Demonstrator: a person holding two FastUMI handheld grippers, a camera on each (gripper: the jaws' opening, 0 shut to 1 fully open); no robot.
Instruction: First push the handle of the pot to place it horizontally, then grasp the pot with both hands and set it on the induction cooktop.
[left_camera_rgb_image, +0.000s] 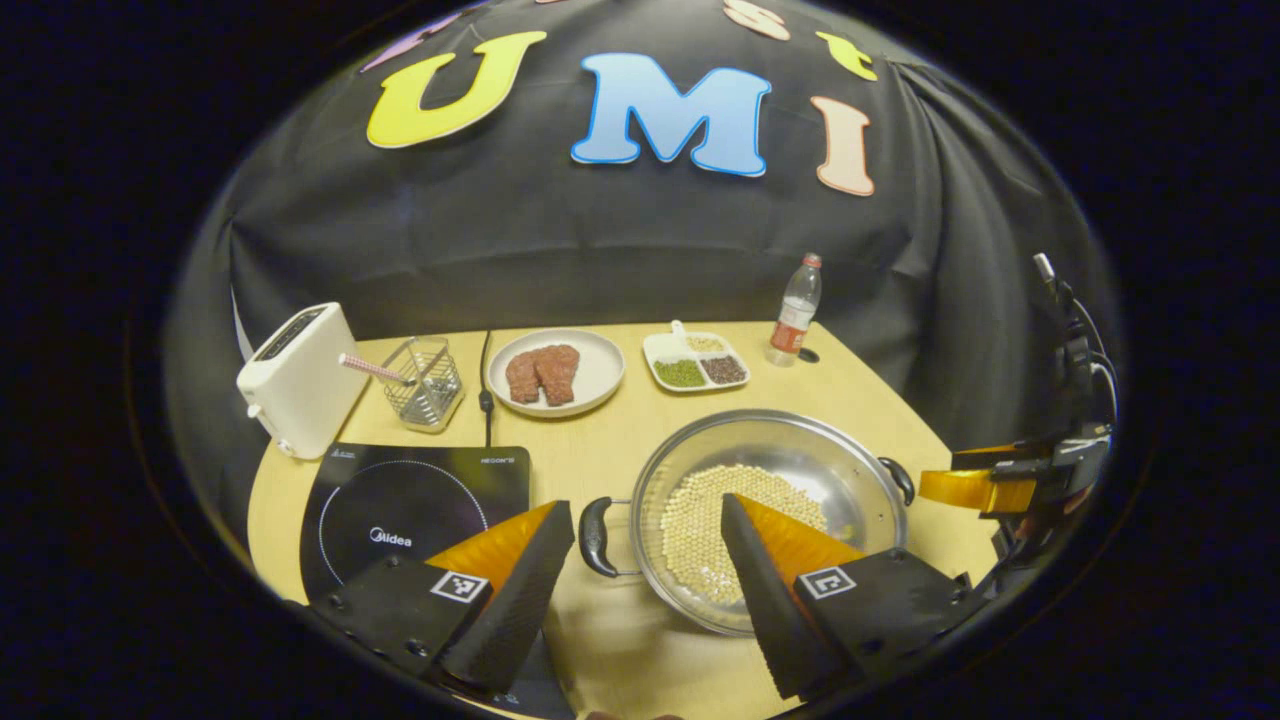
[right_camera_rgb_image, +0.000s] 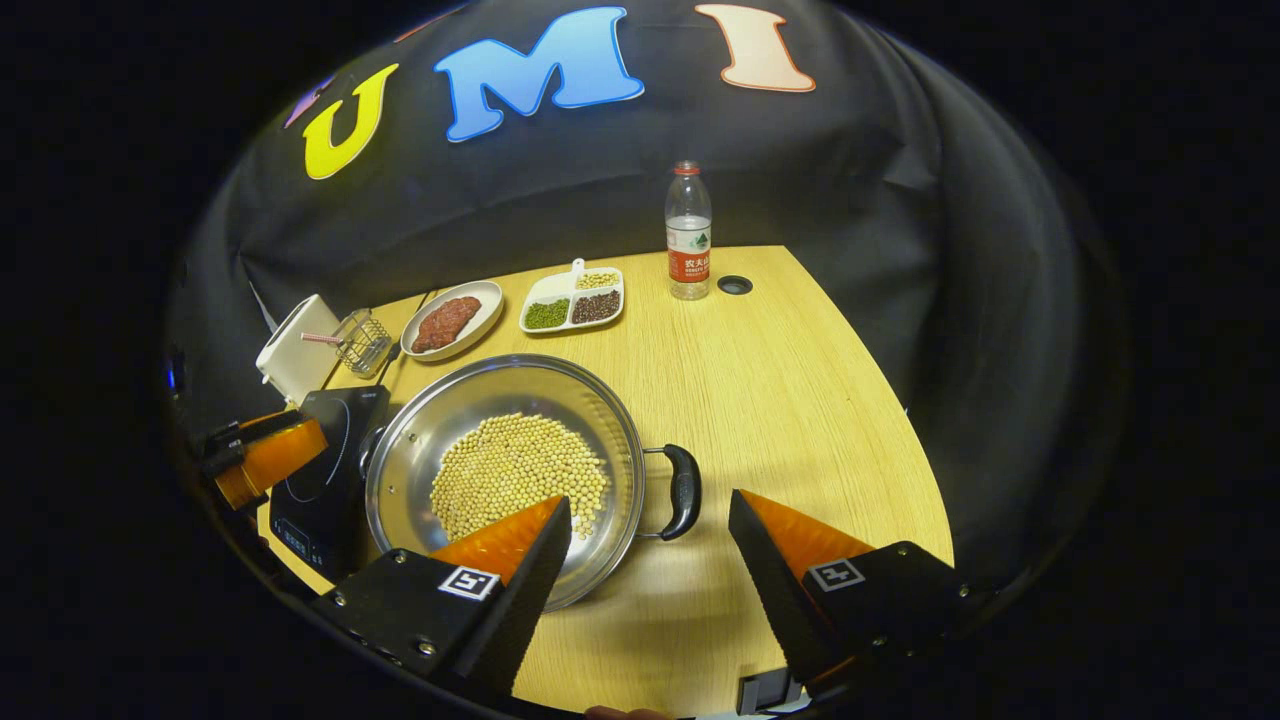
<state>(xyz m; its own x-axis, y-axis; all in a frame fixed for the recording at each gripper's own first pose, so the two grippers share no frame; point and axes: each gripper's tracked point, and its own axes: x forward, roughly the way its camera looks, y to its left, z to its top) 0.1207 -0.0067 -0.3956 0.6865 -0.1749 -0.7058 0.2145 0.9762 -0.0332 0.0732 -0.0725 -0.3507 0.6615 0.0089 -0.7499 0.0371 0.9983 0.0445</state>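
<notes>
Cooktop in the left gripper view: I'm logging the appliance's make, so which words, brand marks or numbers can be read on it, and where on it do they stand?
"Midea": on the cooktop, printed on its dark top inside the dotted ring, near side.
Small print at its far left corner: too small to read.
Small print at its far right corner: too blurred to read.
No numbers can be made out on it.

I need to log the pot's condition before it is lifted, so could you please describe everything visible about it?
The pot is a wide, shallow, shiny metal pan, lidless, with two dark loop handles on opposite sides. A layer of pale beans covers part of its bottom. It stands upright on the wooden table, just beside the cooktop, not on it. Each set of tongs is open, spread around one handle, left and right, neither touching it.
</notes>
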